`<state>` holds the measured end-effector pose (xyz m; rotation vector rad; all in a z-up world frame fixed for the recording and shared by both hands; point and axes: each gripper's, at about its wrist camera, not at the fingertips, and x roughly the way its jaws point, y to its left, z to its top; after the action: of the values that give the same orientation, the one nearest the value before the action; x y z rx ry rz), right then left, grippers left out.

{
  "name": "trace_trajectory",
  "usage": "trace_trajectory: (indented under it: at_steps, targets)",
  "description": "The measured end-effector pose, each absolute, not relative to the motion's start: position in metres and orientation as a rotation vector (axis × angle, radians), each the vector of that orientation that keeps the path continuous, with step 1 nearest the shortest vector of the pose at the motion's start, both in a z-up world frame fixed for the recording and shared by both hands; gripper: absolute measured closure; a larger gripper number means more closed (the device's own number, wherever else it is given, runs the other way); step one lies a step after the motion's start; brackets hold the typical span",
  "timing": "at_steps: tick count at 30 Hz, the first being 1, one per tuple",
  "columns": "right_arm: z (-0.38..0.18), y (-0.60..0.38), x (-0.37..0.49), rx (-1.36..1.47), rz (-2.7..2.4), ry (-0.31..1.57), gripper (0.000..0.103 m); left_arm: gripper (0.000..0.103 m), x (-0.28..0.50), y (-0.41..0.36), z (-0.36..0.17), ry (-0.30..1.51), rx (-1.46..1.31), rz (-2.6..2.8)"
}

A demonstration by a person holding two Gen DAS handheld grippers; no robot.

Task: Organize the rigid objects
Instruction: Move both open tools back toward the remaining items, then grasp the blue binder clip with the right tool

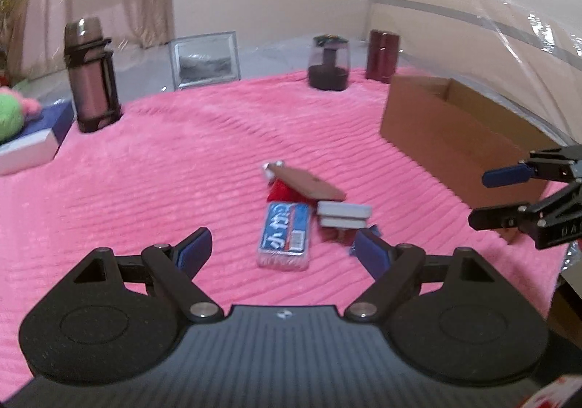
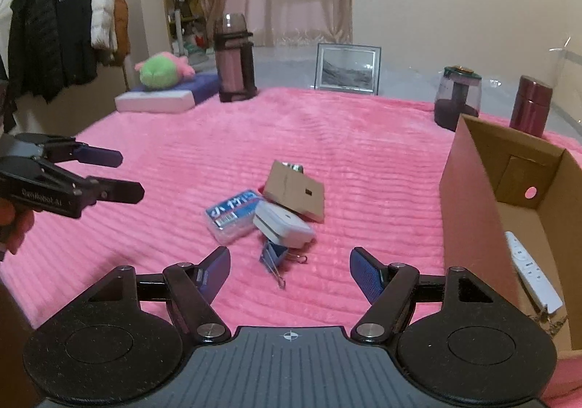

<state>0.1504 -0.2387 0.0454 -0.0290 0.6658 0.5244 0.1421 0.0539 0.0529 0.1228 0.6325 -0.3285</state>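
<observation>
grippers angle downward over the pink blanket (image 2: 182,139), and we see both with jaws spread and nothing between them: our left gripper (image 1: 282,250) and our right gripper (image 2: 290,268). ahead of them lies a small heap: a blue-labelled plastic case (image 2: 232,215), a white box (image 2: 283,226) leaning on it, a brown card sleeve (image 2: 296,195) behind, and a blue binder clip (image 2: 274,257) nearest our right fingers. a cardboard box (image 2: 469,211) stands open at the right with a white remote (image 2: 533,271) inside. along the far edge we see a flask (image 2: 232,59), a picture frame (image 2: 347,70), a dark jar (image 2: 458,99) and a maroon canister (image 2: 531,106). coats hang at the left.
</observation>
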Motion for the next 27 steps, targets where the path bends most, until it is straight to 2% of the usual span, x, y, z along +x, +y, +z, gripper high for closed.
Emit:
trace_trajectory:
  at_steps: [13, 15, 17, 27]
  targets:
    - [-0.016, -0.174, 0.158, -0.342, 0.507, 0.597, 0.034, 0.020, 0.172, 0.054, 0.004, 0.679, 0.143, -0.331]
    - [-0.025, -0.165, 0.160, -0.382, 0.499, 0.585, 0.037, 0.020, 0.175, 0.052, -0.003, 0.689, 0.151, -0.337]
    - [-0.032, -0.155, 0.164, -0.420, 0.481, 0.578, 0.048, 0.020, 0.179, 0.052, -0.008, 0.697, 0.153, -0.341]
    - [-0.063, -0.120, 0.175, -0.603, 0.460, 0.556, 0.058, 0.020, 0.192, 0.054, -0.025, 0.718, 0.125, -0.369]
